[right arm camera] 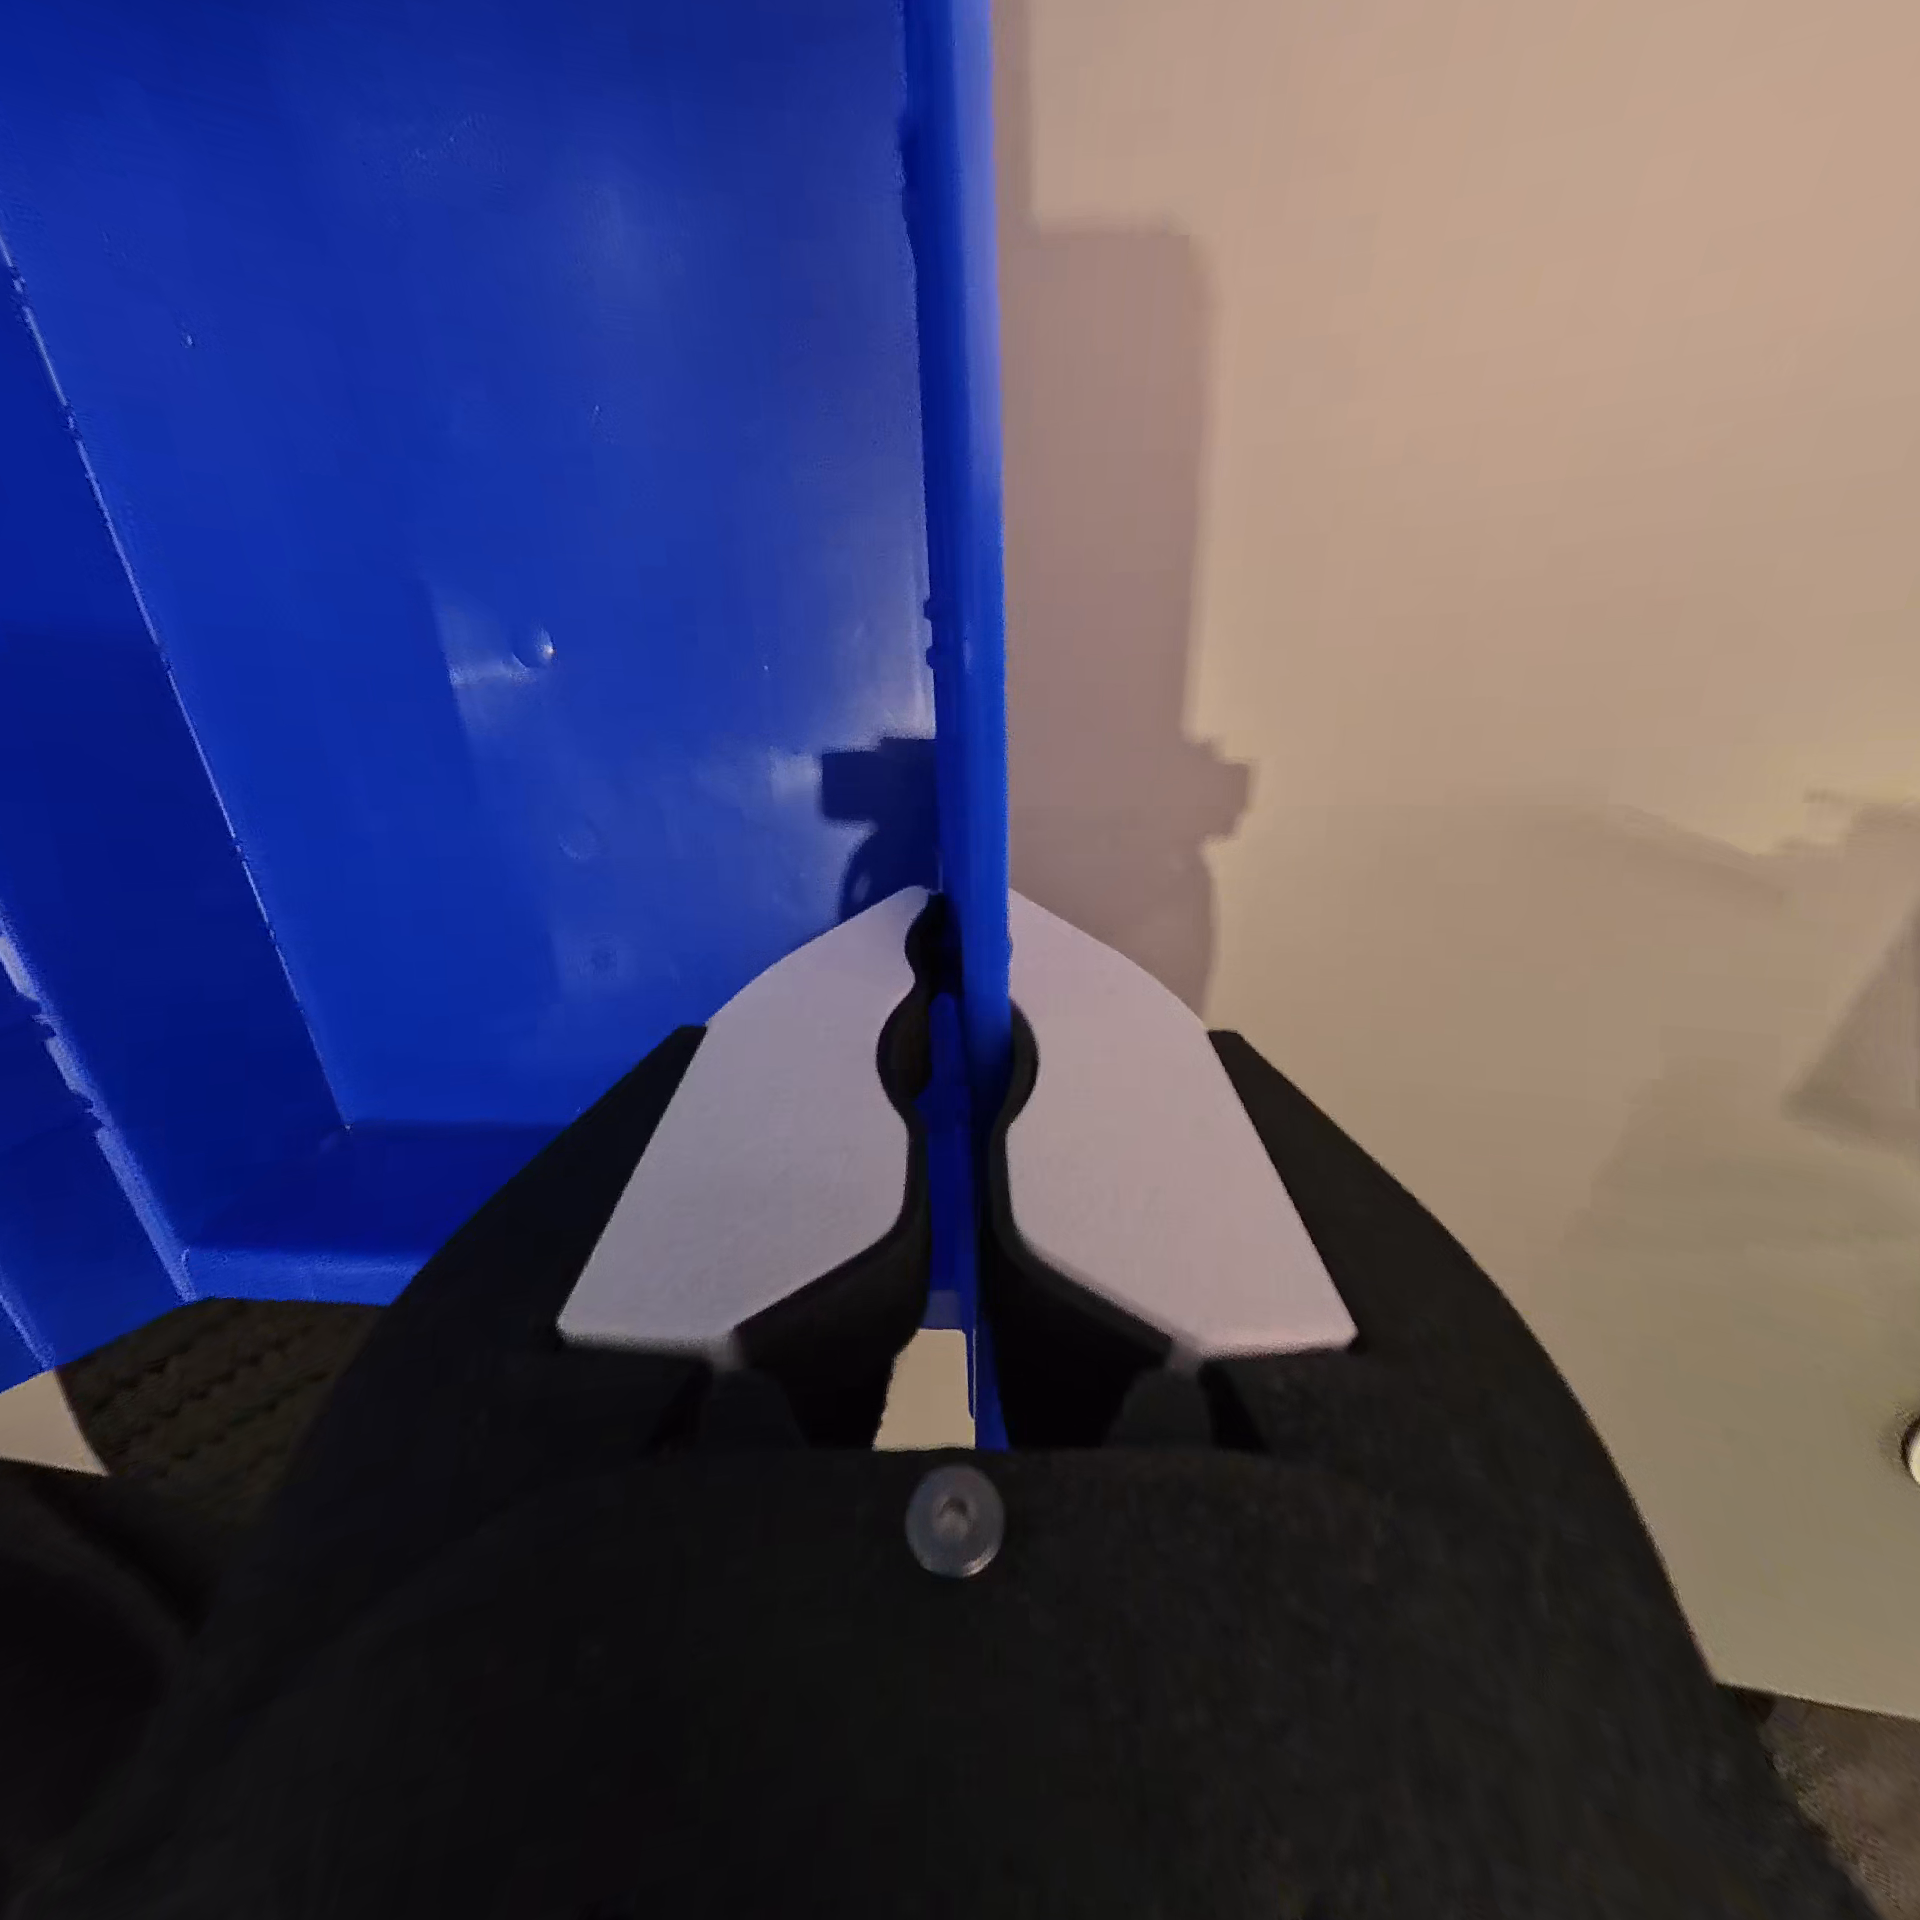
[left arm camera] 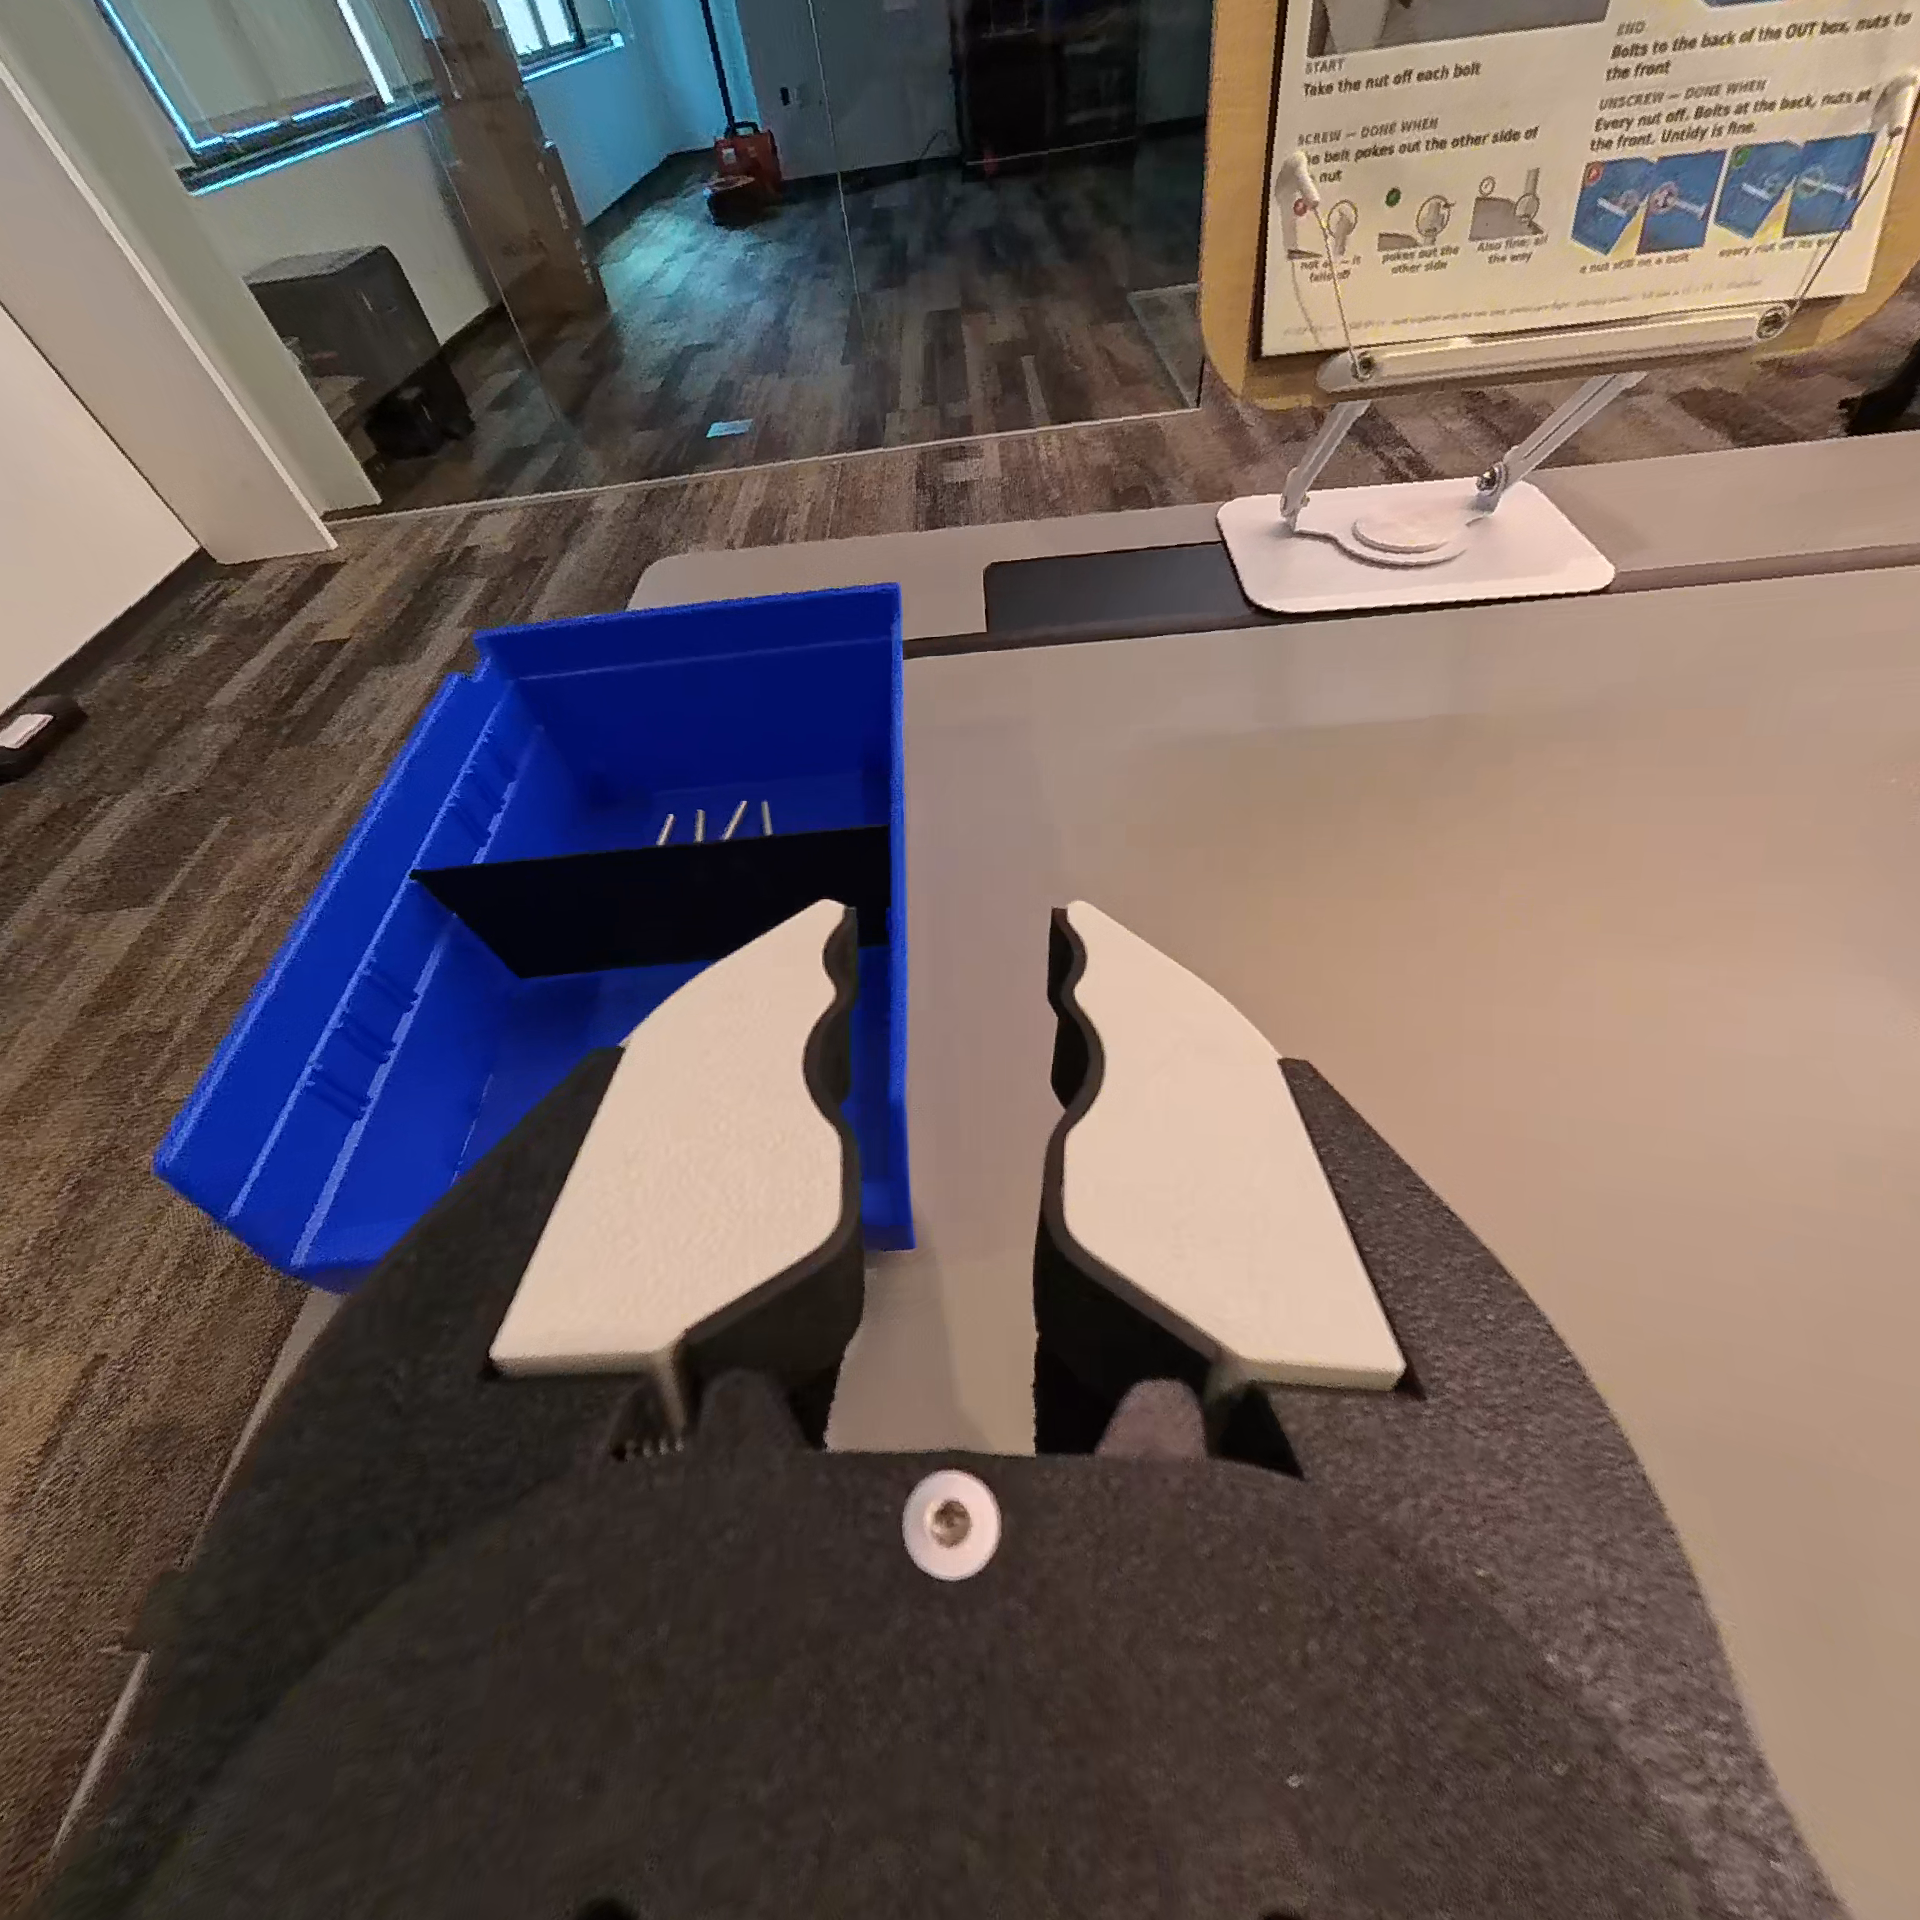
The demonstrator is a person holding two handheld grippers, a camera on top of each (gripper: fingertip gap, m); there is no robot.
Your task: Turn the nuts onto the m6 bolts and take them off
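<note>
In the left wrist view a blue bin (left arm camera: 343, 1039) sits at the table's left edge, split by a black divider (left arm camera: 665, 904). Several bolts (left arm camera: 717, 826) lie in its far compartment. My left gripper (left arm camera: 954, 925) is open and empty, above the table just right of the bin's right wall. In the right wrist view my right gripper (right arm camera: 961, 914) is shut on the right wall of a blue bin (right arm camera: 966, 520), near its front corner. That bin's inside (right arm camera: 468, 623) looks bare where it shows. No nuts show in either view.
A grey table (left arm camera: 1403, 935) spreads to the right. At its far edge stands a white stand (left arm camera: 1413, 545) holding an instruction sheet (left arm camera: 1579, 177). Carpeted floor (left arm camera: 156, 935) lies left of the bin. A small metal piece (right arm camera: 1910, 1444) shows at the right edge of the right wrist view. The left gripper's tips are roughly 80 cm from the right gripper's.
</note>
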